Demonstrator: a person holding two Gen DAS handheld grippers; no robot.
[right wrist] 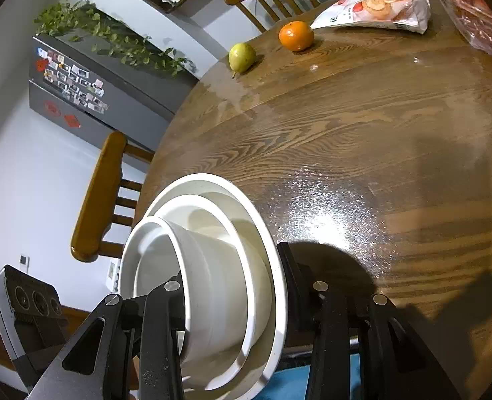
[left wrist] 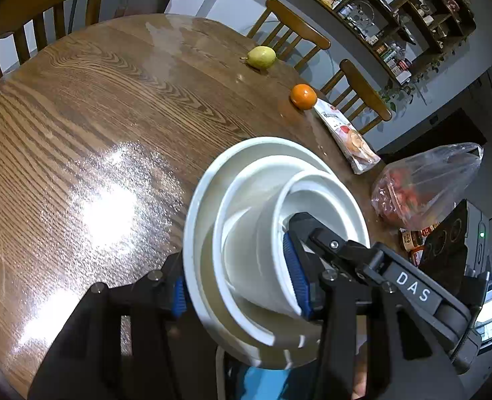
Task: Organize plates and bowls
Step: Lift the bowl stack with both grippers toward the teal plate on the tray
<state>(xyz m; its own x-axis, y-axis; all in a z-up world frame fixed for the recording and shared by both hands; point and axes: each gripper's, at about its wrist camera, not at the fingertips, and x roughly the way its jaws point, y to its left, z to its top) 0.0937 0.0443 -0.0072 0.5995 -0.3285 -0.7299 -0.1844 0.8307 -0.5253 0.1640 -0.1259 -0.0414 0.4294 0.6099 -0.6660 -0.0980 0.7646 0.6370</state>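
My left tongs (left wrist: 239, 286) pinch the nested white dishes (left wrist: 246, 226) at 6 o'clock | my right tongs (right wrist: 232, 296) clamp the same stack | round wooden table (left wrist: 95, 116): pear (left wrist: 262, 56) at 12, orange (left wrist: 303, 96) at 1 | chairs (left wrist: 39, 3) ring it, shelves (left wrist: 396, 16) at 2.

We are in the dining corner of a home: a round wooden table (left wrist: 112, 100) with spindle-back wooden chairs (left wrist: 292, 30) around it carries a pear (left wrist: 262, 56), an orange (left wrist: 303, 96), a snack packet (left wrist: 346, 136) and a plastic bag of red produce (left wrist: 422, 183). Behind it we see open wall shelves (left wrist: 379, 10) crowded with jars and packets. A grey fridge (right wrist: 89, 90) covered in photo magnets stands under a trailing green plant (right wrist: 112, 36).
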